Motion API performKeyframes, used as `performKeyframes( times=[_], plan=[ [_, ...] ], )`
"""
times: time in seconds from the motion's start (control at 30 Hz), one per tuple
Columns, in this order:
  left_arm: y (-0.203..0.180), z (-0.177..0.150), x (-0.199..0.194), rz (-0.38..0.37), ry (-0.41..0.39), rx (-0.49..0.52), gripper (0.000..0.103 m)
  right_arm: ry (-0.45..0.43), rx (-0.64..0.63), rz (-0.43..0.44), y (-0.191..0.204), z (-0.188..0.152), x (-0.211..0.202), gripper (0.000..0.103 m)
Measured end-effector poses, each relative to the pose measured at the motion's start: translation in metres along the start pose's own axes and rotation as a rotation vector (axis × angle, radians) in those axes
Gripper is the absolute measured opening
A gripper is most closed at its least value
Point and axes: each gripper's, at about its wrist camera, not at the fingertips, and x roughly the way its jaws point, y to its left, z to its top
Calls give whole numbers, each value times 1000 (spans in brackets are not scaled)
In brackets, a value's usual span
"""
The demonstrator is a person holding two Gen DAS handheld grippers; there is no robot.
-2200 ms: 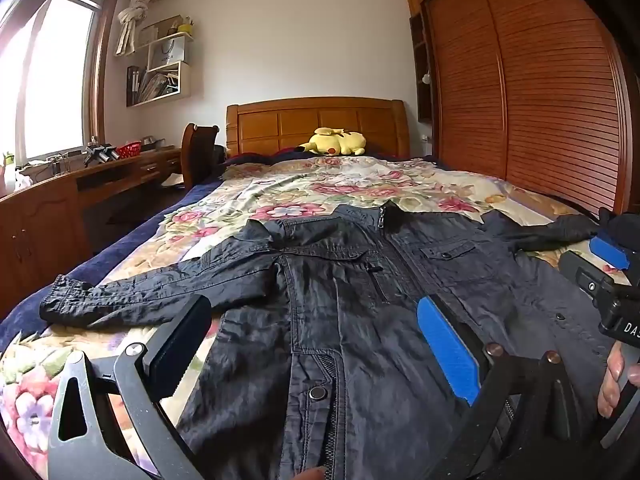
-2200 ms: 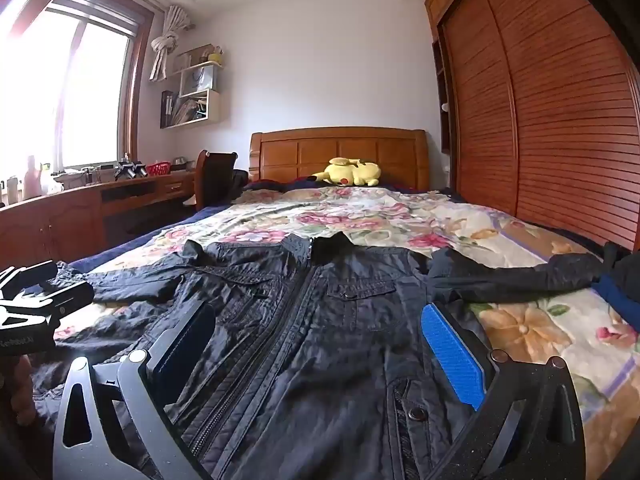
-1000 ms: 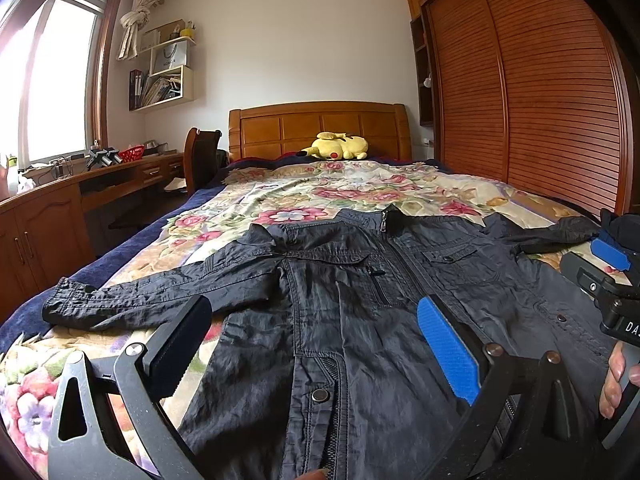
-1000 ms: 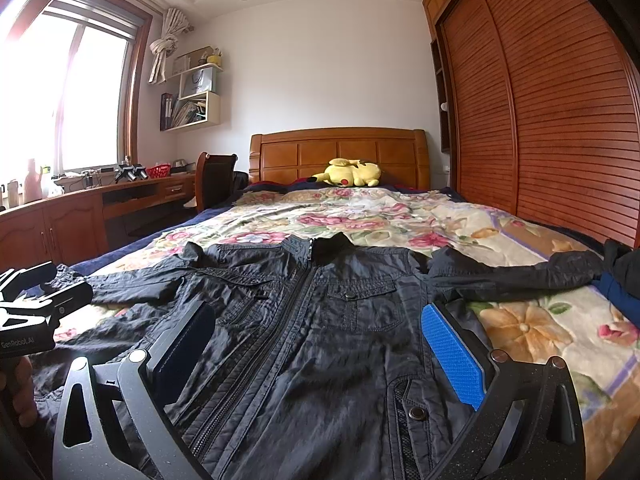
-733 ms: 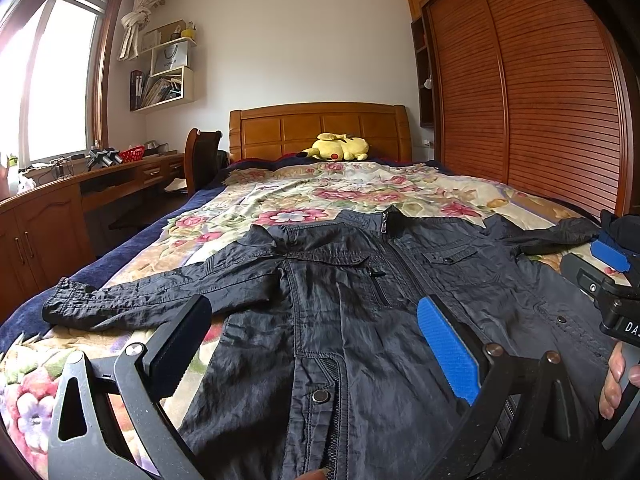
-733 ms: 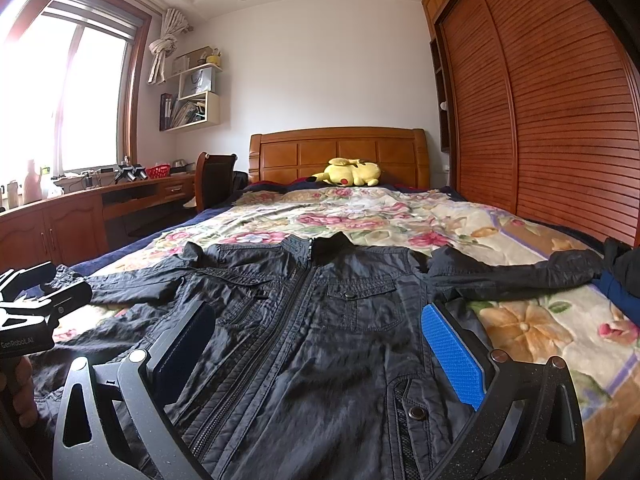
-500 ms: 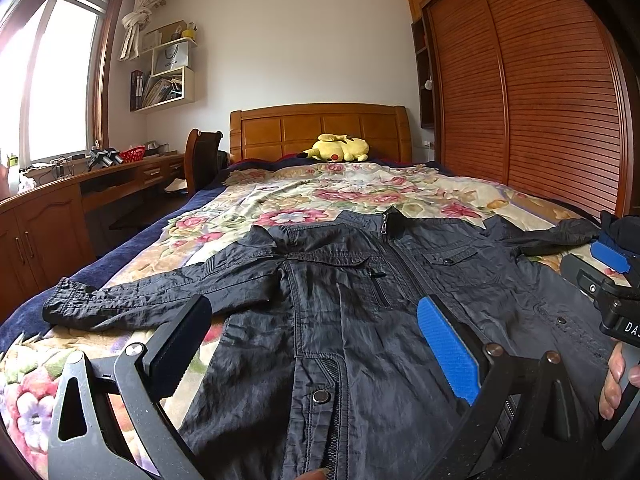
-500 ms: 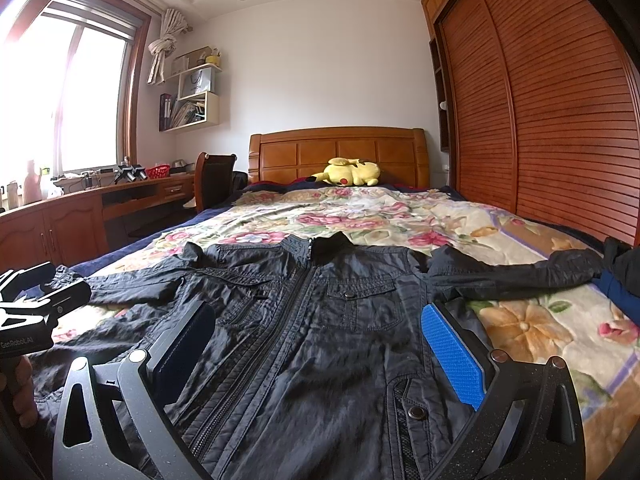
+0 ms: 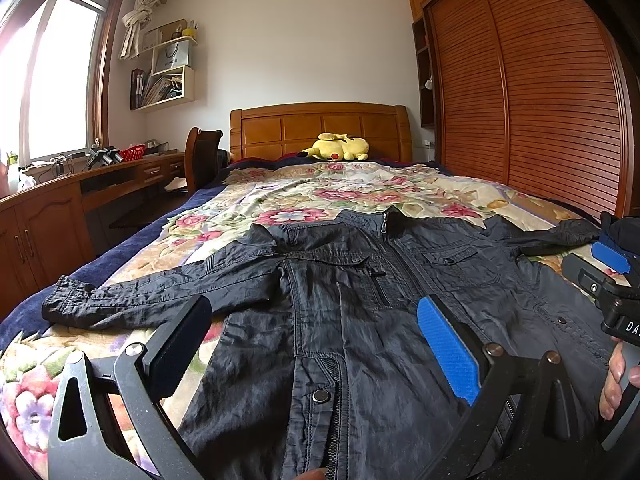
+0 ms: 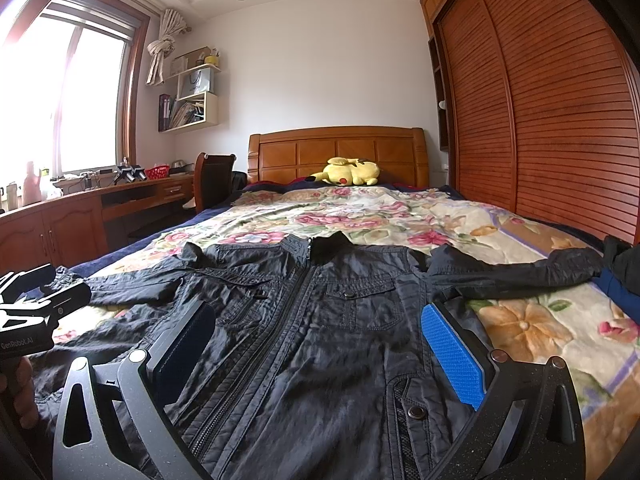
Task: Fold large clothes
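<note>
Both tongs point(image 9: 312, 340) point(image 10: 316, 344) hover spread above jacket point(image 9: 360, 280).

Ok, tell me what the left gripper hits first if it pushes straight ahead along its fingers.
Most likely the black jacket: the left gripper is open and low over its front panel, aimed toward the collar. Beyond lies the floral bedspread. Its height above the fabric is unclear.

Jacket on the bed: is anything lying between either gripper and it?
Nothing visible. The jacket lies flat and uncovered on the bedspread, with the left gripper and right gripper open just above its lower half.
</note>
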Motion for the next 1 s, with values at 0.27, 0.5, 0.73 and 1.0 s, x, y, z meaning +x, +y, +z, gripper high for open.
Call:
performKeyframes(
  times=[0.27,0.5,0.73,1.0],
  plan=[
    [0,2,0,1,-2,0,103,0,0,-1,-1,0,0,103],
    [0,2,1,1,-3,0,103,1,0,-1,-1,0,0,103],
    [0,2,0,1,-3,-1,103,1,1,-1,-1,0,0,103],
    [-2,2,4,1,10,1,103,6,-11,4,2,2,0,103]
  ],
)
